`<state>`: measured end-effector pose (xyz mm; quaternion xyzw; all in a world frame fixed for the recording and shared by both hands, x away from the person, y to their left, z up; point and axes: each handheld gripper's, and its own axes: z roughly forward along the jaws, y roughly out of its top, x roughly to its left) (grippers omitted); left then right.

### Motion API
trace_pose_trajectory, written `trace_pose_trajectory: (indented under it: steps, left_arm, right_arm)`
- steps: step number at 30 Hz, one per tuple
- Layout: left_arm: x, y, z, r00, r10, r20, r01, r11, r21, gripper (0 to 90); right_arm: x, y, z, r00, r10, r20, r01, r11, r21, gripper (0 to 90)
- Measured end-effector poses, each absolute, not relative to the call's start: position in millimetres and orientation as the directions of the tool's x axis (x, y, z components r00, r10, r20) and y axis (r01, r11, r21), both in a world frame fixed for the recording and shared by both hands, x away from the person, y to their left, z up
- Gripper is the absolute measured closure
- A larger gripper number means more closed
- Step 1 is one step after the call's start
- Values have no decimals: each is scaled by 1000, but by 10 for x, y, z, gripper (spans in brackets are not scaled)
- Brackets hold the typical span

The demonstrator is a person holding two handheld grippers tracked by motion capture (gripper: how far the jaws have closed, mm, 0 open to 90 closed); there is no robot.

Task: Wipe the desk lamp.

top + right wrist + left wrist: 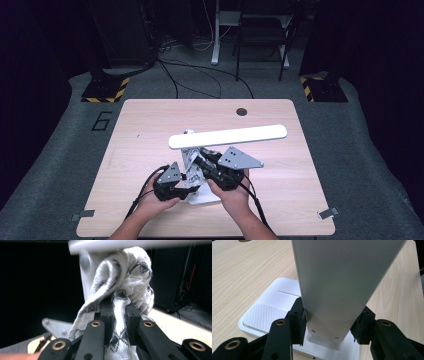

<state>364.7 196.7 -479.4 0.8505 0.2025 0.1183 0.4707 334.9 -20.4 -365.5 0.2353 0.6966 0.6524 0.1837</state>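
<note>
The left gripper [328,327] clamps the upright post of a white desk lamp [227,136] near the worktop's [150,120] six o'clock edge, while the right gripper [117,312], clamped on a white patterned cloth [125,277], presses it against the post just under the lamp head. Wiping looks underway, with the post's lower part likely left. The pale wood worktop stands on grey carpet in a dark room; cables trail at twelve o'clock.

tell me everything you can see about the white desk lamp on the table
The desk lamp is white, of smooth plastic by its look. It has a flat rounded-square base with a ribbed patch, a wide flat upright post, and a long slim light bar lying level on top. It stands upright near the front middle of the wooden table. The left gripper clamps the foot of the post between its jaws. The right gripper presses a white patterned cloth against the post just below the bar.
</note>
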Motion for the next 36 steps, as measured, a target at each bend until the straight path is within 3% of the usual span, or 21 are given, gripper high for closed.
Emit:
trace_pose_trajectory:
  steps: [10, 16, 21, 26, 33, 36]
  left_arm:
    - [3652, 1970, -4789, 894, 448, 28, 221, -494, 841, 532]
    - [3648, 1965, -4789, 892, 452, 26, 224, -491, 842, 532]
    - [3640, 1955, -4794, 887, 462, 17, 233, -479, 846, 532]
    - [3639, 1956, -4796, 886, 464, 16, 234, -477, 847, 532]
    - [3638, 1951, -4792, 885, 465, 18, 236, -481, 845, 532]
    - [3635, 1951, -4790, 883, 469, 17, 239, -481, 843, 532]
  right_arm:
    - [3429, -190, -4069, -811, 576, 98, 207, 126, 970, 810]
    - [3394, -195, -3948, -809, 582, 83, 170, 95, 981, 810]
    - [3350, -213, -3674, -819, 571, 60, 77, 5, 997, 811]
    - [3316, -219, -3528, -816, 572, 85, 77, -37, 996, 811]
    - [3327, -226, -3566, -813, 573, 102, 79, -65, 995, 812]
    - [3352, -190, -3659, -816, 571, 85, 92, -18, 996, 812]
